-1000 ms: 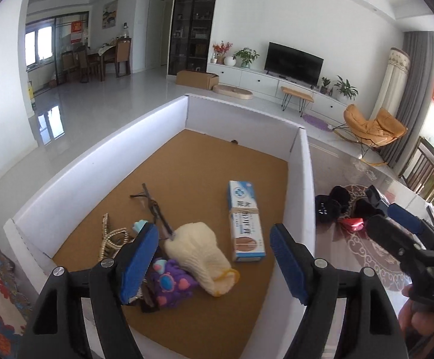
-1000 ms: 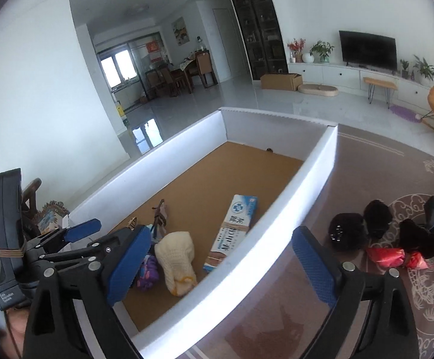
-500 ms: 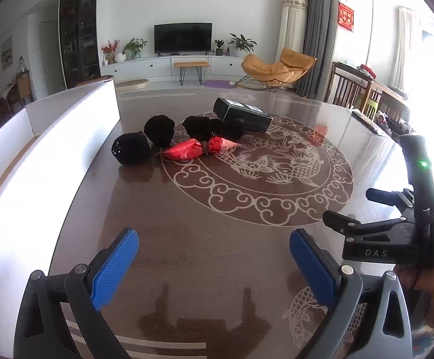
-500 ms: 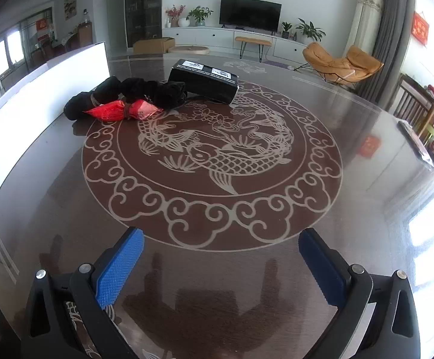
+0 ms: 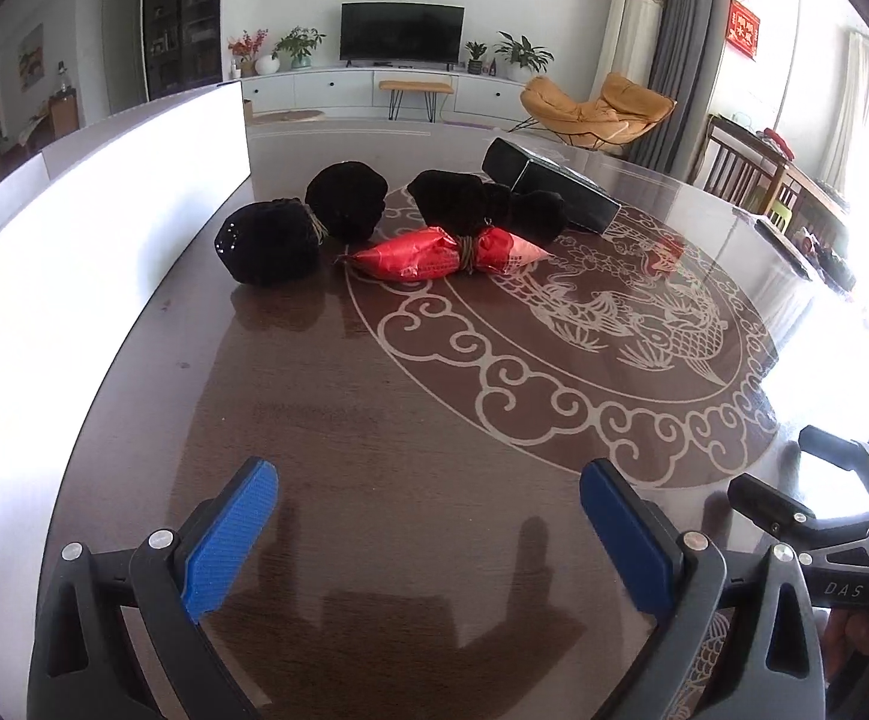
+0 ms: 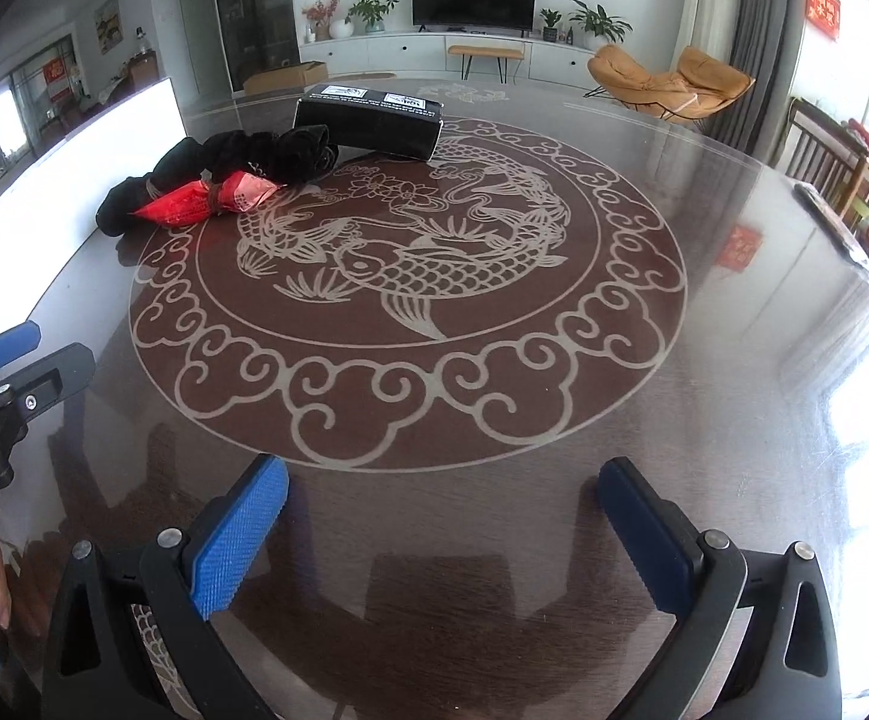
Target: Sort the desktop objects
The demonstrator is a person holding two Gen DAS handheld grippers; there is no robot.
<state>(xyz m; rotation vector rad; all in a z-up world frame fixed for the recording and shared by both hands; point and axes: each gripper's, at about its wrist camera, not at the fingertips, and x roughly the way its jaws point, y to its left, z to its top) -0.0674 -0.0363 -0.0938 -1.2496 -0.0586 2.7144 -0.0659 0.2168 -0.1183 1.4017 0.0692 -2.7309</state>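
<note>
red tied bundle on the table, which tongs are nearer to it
Left. The left tongs hang open short of the red tied bundle, with bare table between. The right tongs, also open, sit further out, off to the bundle's right.

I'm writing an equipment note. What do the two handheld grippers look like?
Both the left gripper and the right gripper have black plastic frames with silver rivets and blue ridged pads. White lettering "DAS" marks the right one's body.
</note>
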